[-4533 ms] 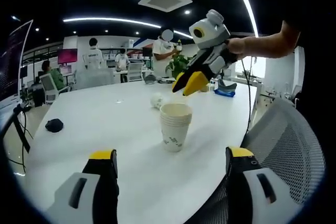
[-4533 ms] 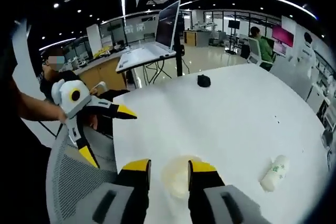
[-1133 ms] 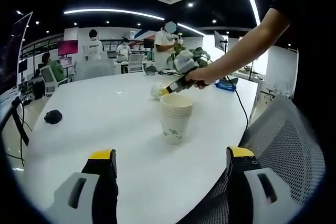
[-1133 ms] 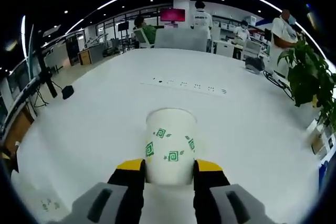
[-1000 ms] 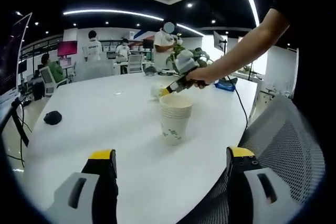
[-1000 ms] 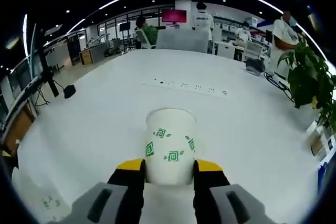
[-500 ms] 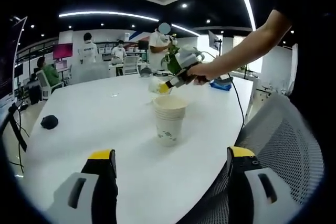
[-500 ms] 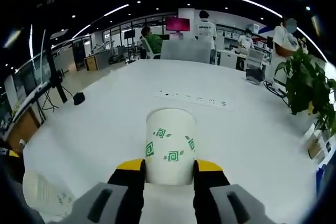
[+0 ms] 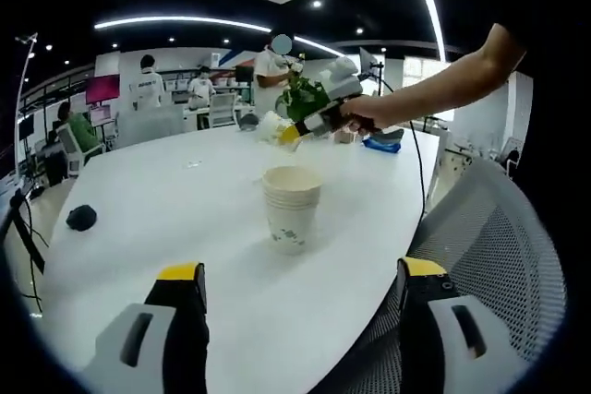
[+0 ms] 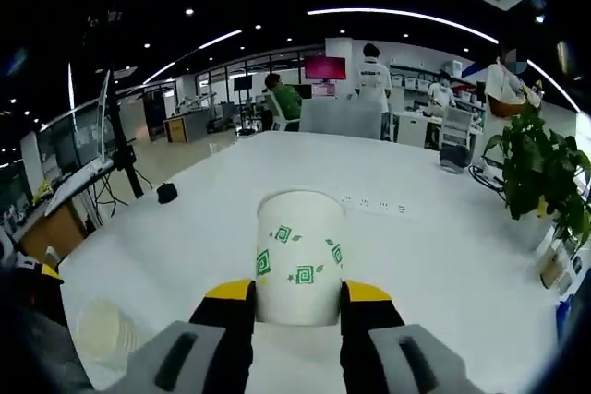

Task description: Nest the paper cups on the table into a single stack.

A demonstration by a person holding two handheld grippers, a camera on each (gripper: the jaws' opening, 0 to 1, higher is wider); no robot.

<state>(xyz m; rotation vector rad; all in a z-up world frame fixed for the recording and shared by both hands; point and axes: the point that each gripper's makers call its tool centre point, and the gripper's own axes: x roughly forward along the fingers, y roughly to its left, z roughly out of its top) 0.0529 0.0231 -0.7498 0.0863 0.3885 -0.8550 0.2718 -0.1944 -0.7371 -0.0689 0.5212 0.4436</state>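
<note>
A stack of nested white paper cups (image 9: 292, 210) with green prints stands upright on the white table (image 9: 166, 209), ahead of my left gripper (image 9: 295, 294), which is open and holds nothing. The same stack (image 10: 103, 331) shows at the lower left in the right gripper view. My right gripper (image 10: 297, 294) is shut on a single paper cup (image 10: 299, 256), held above the table. In the left gripper view, that right gripper (image 9: 319, 117) and its cup (image 9: 271, 126) hang beyond and above the stack, on a person's outstretched arm (image 9: 434, 89).
A mesh office chair (image 9: 489, 256) stands at the table's near right edge. A small dark object (image 9: 80, 218) lies on the table at left, a blue item (image 9: 380, 145) at far right. A potted plant (image 10: 545, 173) stands at the table's right. People sit and stand at desks behind.
The right gripper has lifted its cup off the table and risen higher, coming back toward the stack. The left gripper has stayed open and nearly still.
</note>
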